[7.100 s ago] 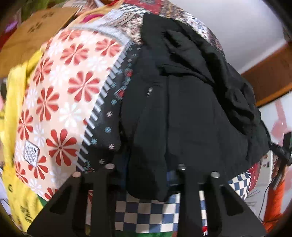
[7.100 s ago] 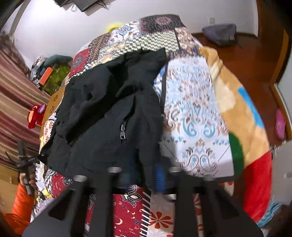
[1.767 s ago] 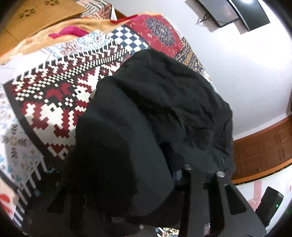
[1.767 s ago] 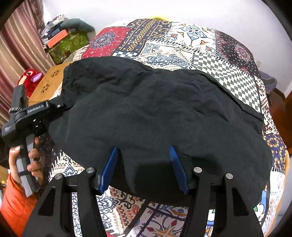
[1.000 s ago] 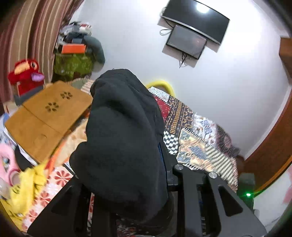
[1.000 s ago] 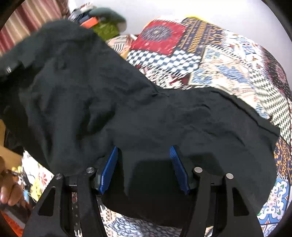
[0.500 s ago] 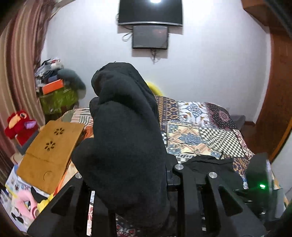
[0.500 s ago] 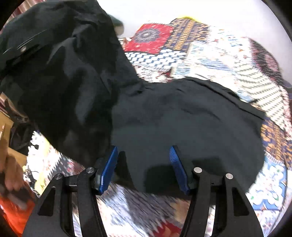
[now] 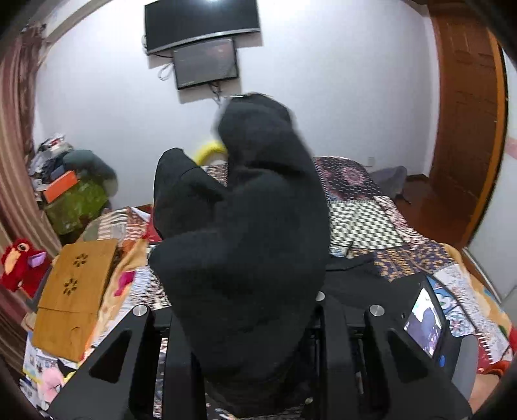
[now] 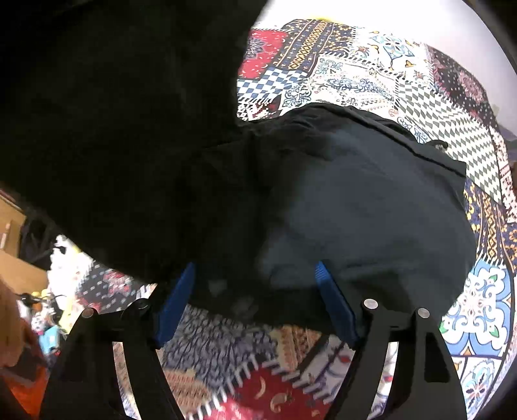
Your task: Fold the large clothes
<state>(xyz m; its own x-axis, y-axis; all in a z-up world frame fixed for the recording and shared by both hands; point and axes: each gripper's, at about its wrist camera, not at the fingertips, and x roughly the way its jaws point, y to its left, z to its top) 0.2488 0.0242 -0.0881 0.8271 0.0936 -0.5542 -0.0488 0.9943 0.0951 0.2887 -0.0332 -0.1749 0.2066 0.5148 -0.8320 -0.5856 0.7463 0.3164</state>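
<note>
A large black garment (image 10: 355,194) lies half spread on the patchwork quilt (image 10: 355,74) of a bed. One end of the garment (image 9: 245,226) is bunched up and lifted off the bed. My left gripper (image 9: 248,310) is shut on that bunch, which hides its fingertips. In the right wrist view the lifted part (image 10: 113,113) hangs dark over the upper left. My right gripper (image 10: 255,265) is at the garment's near edge and its jaws are opening. Its blue pads (image 10: 332,300) stand apart, with the cloth's edge lying loose between them.
A wooden lap table (image 9: 74,290) and a red plush toy (image 9: 19,265) sit left of the bed, with a cluttered green box (image 9: 77,200) behind. A TV (image 9: 200,26) hangs on the far wall. A wooden door (image 9: 465,129) is at right. A hand (image 10: 13,339) shows at the left edge.
The left gripper has swung across with the bunched cloth, which now covers more of the right wrist view. The right gripper's blue pads have spread wider and no longer pinch the edge.
</note>
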